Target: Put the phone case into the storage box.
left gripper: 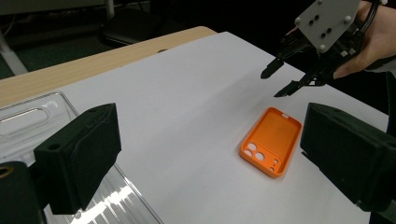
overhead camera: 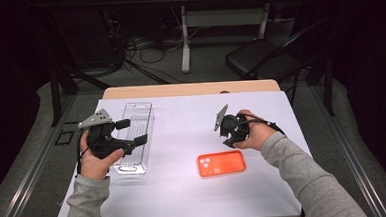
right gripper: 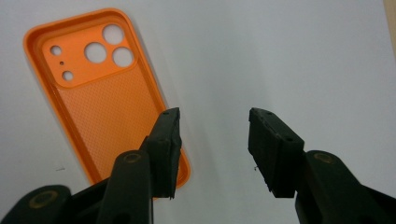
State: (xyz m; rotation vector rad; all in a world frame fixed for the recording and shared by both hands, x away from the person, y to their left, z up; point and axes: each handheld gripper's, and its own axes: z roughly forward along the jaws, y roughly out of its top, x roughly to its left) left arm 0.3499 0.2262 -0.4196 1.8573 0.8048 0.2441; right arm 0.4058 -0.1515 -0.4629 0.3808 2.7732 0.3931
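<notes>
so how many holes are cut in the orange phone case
6 at least: three big round ones clustered at one end of the orange plastic phone case, three small beside them; others may be hidden.

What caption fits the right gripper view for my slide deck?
Open black right tongs hover over the white table cover, beside an empty orange plastic phone case lying inside-up.

Orange phone case (right gripper: 105, 88), stippled inside, lies left of the black right tongs (right gripper: 215, 135); clear ribbed tray (overhead camera: 134, 136) under black left tongs (overhead camera: 130, 132); white sheet (overhead camera: 182, 124) covers the bench.
</notes>
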